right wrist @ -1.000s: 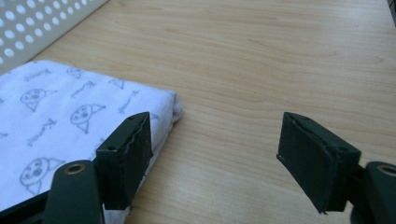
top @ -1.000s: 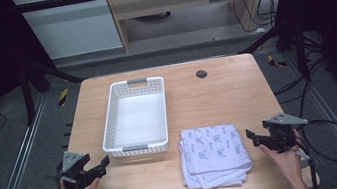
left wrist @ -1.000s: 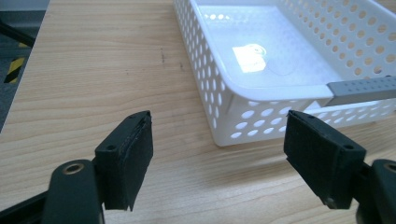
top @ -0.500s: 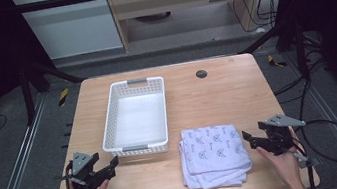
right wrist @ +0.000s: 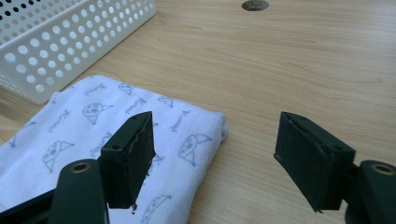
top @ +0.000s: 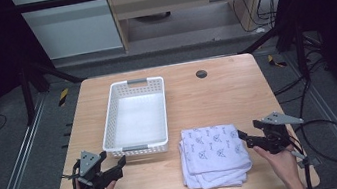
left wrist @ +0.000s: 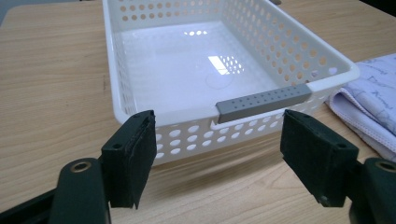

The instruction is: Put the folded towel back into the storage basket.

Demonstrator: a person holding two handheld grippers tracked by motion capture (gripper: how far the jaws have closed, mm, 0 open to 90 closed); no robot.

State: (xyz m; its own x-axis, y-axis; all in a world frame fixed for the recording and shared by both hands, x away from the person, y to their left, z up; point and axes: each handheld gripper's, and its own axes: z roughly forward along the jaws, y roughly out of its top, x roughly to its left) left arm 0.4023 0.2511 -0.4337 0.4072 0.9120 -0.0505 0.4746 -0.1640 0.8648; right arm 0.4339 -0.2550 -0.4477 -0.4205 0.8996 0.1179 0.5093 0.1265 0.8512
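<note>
Comparing with a second ago, the left gripper (top: 116, 167) has shifted from the table's (top: 216, 92) near left corner toward the basket's (top: 111, 128) near rim, jaws wide and empty, likely lining up on the grey handle (left wrist: 264, 101); right gripper (top: 245, 141) unmoved, jaws wide, empty, at the towel's (top: 213, 153) right edge; towel lies folded at the near edge, just beside the basket; far right quarter offers open room.
</note>
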